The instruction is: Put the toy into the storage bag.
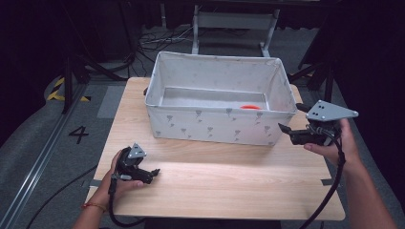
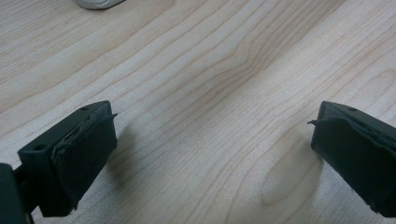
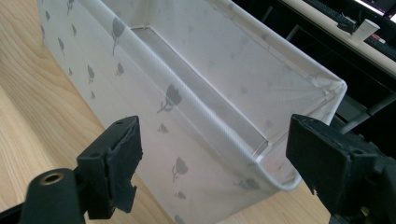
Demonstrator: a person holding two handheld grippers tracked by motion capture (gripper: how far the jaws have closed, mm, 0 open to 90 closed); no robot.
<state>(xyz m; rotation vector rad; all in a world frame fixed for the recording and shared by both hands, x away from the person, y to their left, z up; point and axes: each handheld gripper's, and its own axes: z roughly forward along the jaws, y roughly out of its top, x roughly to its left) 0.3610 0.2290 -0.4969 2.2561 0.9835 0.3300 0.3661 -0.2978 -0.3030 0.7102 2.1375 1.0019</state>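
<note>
Both grippers are empty, jaws spread wide: left gripper low over the table, right gripper beside the fabric bin. Likely next: approach the bin rim squarely before closing.

**Two black handheld grippers, bare forearms, one wrist band**

The left black two-jaw handheld gripper carries a small grey three-cornered plate with dark screw dots on top, and a black cable trails from its rear. The right black two-jaw handheld gripper bears a larger grey three-cornered plate, also dotted with screws, and a black cable hangs from it. In the gripper views, each jaw is a blocky black piece faced with a rough-edged dark pad; small holes mark the jaw tops, and a brass-ringed hole shows at one jaw base. The person's forearms are unsleeved; a thin red-and-gold band circles the left wrist.
</note>
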